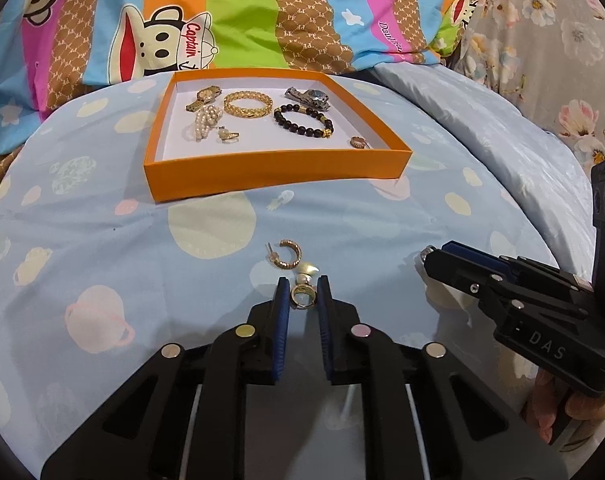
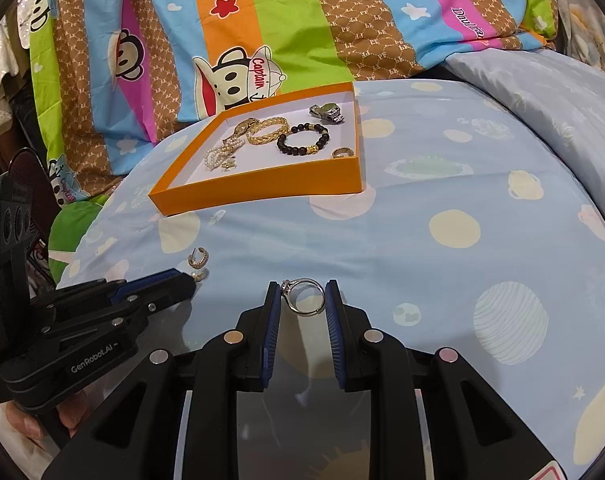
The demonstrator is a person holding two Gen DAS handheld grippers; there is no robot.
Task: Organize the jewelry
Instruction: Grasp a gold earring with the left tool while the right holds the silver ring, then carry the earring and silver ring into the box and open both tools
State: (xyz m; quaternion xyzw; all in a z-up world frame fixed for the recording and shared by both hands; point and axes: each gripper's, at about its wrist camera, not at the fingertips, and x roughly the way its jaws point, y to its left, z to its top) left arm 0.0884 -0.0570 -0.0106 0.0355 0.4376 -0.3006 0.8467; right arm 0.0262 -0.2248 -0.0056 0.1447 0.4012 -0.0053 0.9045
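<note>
Jewelry is being sorted on a bed covered in a pale blue sheet [image 1: 102, 216] with planet prints. In the left wrist view, low centre of the frame, your left gripper [image 1: 303, 294] has its blue pads drawn in on either side of a small gold earring with a pearl [image 1: 302, 294]; they look clamped on it or very nearly, and whether it is off the sheet cannot be told. A gold hoop earring [image 1: 288, 255] lies loose just above it in the frame.

In the right wrist view, centre frame, your right gripper [image 2: 304, 296] is clamped on a silver ring [image 2: 306, 297], both pads touching the band. The ring stands nearly upright, its opening facing the camera, its stone setting at the upper left against the left pad.

An orange box [image 1: 278, 174] sits in the upper centre of both views, well apart from both grippers, holding watches, a gold bangle, a dark bead bracelet and pearls.

Confirm a firm pinch on the earring before lifting, since it is small and could slip. Raise it gently, keep the pads squeezed, and carry each piece over the near wall before releasing onto bare white floor of the box.
</note>
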